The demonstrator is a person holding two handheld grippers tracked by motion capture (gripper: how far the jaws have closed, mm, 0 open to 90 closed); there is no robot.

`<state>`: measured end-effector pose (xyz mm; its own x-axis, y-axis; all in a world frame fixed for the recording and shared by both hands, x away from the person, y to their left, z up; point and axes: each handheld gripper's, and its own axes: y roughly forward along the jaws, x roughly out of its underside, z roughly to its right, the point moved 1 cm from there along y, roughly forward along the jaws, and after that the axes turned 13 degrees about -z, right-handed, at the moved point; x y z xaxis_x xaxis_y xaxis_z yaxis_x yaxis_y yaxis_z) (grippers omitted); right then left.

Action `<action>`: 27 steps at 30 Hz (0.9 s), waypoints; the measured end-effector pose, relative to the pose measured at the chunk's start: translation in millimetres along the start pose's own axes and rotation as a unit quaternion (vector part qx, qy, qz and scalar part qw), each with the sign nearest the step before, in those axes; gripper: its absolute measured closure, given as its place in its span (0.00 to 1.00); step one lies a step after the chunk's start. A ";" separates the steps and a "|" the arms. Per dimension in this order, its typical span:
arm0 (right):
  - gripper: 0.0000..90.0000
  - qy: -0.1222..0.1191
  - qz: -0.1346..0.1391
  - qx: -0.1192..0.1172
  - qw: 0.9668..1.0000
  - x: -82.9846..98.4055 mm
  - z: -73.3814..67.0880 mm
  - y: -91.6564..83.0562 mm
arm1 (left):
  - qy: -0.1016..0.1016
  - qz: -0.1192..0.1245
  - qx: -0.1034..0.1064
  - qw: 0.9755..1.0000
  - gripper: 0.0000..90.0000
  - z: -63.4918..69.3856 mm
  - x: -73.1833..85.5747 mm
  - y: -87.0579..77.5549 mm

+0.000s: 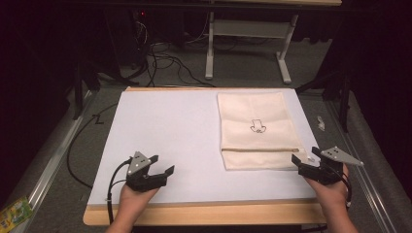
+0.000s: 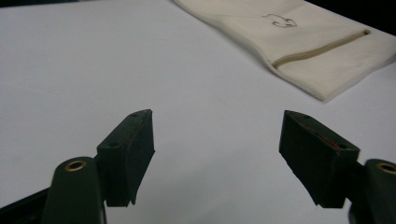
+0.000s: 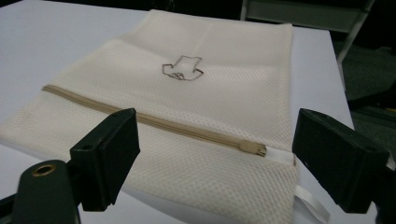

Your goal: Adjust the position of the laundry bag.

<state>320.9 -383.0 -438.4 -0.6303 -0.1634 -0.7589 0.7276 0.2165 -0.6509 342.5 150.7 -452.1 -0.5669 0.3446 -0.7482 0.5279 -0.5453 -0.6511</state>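
Left tool [image 1: 163,165] wide open, empty, right tool [image 1: 305,156] agape beside mesh bag [image 1: 256,128]

No legible text, brand or number appears on any surface; the cream mesh bag [image 3: 187,107] carries only a small outlined emblem [image 3: 182,68], its form not resolvable as a character

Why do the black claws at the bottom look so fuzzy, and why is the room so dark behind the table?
In both gripper views the jaws sit too close to the lens, so they blur, while the mesh bag and its zipper stay fairly sharp. In the high view, light falls mainly on the white table; the surroundings fade to black.
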 end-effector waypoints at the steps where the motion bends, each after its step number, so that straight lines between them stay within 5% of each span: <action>1: 0.17 0.004 -0.004 0.003 1.000 1.2 3.3 1.4 | 0.005 -0.011 0.016 1.000 0.32 10.0 -5.3 13.1; 5: 0.18 0.020 -0.009 0.007 1.000 3.9 11.3 3.5 | 0.024 -0.027 0.038 0.999 0.35 32.3 -16.0 36.6; 9: 0.18 0.021 -0.007 0.009 1.000 5.3 13.1 2.8 | 0.065 -0.051 0.059 0.995 0.39 70.4 -36.8 76.1; 12: 0.19 0.021 -0.007 0.010 1.000 5.8 11.9 2.3 | 0.062 -0.052 0.066 0.994 0.43 85.1 -53.4 102.3; 18: 0.20 0.022 -0.004 0.006 1.000 7.0 12.1 0.6 | 0.035 -0.090 0.047 0.994 0.47 92.5 -81.5 145.6; 20: 0.20 0.024 -0.004 0.004 1.000 7.6 13.3 0.3 | 0.026 -0.118 0.040 0.992 0.49 98.0 -89.7 162.5; 23: 0.20 0.025 -0.002 0.002 1.000 8.2 15.5 -0.4 | 0.034 -0.138 0.011 0.990 0.52 101.7 -91.2 173.2; 25: 0.20 0.029 -0.003 0.001 1.000 8.7 16.1 -1.4 | 0.050 -0.132 -0.013 0.990 0.60 104.5 -90.1 173.8; 27: 0.21 0.030 -0.001 0.000 1.000 8.8 16.0 -2.1 | 0.066 -0.130 -0.013 0.989 0.73 106.3 -88.7 172.2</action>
<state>318.1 -400.2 -444.0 -0.6476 -0.1057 -0.7546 0.7259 0.2159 -0.6531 416.4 -55.0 -484.3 -0.5992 0.5679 -0.5643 0.3930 -0.4055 -0.8253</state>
